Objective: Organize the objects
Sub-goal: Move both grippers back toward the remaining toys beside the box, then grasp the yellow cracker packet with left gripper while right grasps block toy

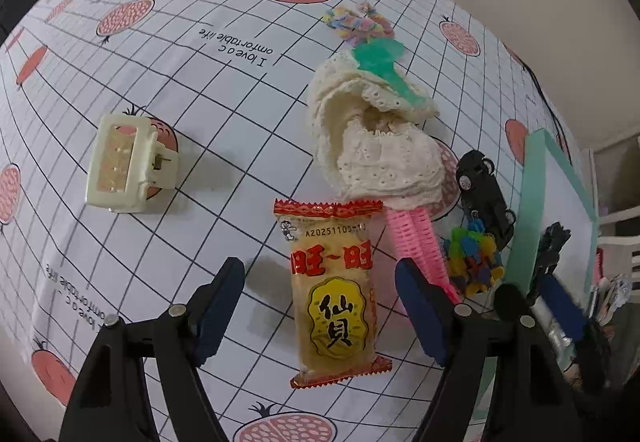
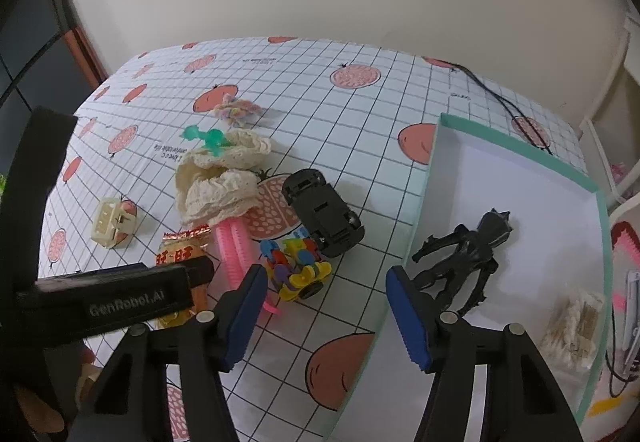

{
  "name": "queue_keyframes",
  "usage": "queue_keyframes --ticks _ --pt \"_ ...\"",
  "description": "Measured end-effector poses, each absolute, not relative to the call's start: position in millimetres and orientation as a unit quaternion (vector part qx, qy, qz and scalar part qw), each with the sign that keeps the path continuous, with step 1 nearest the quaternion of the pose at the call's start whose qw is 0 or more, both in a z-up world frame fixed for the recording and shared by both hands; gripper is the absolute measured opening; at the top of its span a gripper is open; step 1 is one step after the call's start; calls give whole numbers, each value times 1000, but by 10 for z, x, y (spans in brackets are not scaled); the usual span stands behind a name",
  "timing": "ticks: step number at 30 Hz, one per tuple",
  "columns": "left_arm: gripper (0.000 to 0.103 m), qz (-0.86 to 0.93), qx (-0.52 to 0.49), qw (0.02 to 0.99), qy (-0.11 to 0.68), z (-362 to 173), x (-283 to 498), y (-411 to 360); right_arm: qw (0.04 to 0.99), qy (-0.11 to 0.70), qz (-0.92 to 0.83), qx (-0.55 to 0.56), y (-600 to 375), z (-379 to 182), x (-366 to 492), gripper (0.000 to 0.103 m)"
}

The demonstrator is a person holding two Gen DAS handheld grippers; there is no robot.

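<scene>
left gripper [image 1: 320, 306] | black frame, blue ridged pads, silver screws | "GenRobot.AI" marking

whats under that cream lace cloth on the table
A pink comb-like piece pokes out from under the cream lace cloth at its near edge; a green plastic piece lies on top at its far end. How far the pink piece runs underneath is covered.

On the table [image 2: 360, 114] the hair clip [image 2: 112, 224] lies far left, the snack packet [image 1: 334, 294] right of it, the toy car [image 2: 322, 218] further right; the figure [image 2: 466, 256] lies in the tray [image 2: 516, 140]
</scene>
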State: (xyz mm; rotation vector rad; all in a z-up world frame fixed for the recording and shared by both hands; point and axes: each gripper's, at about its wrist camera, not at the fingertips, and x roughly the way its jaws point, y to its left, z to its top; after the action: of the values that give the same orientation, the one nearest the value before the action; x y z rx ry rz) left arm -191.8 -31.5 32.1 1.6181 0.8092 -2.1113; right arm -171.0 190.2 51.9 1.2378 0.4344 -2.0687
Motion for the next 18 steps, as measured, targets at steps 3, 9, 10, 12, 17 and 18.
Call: queue_keyframes --ticks 3,9,10,12,17,18 --pt "78 -750 573 176 279 322 -1944 -285 346 177 -789 476 1847 471 -1681 65" --pt "78 -750 573 176 279 294 -1955 -272 351 178 -784 480 1798 411 -1675 64" --pt "78 -751 572 177 279 296 -1953 -275 350 176 -784 482 1802 394 -1684 63" --pt "76 -752 572 179 275 299 -1953 -270 347 176 -784 484 1813 377 -1690 61" --pt "72 -756 572 184 259 300 -1977 -232 342 171 -783 491 1813 317 -1726 59" --pt "71 -757 571 185 259 301 -1976 -230 342 171 -782 492 1813 308 -1727 58"
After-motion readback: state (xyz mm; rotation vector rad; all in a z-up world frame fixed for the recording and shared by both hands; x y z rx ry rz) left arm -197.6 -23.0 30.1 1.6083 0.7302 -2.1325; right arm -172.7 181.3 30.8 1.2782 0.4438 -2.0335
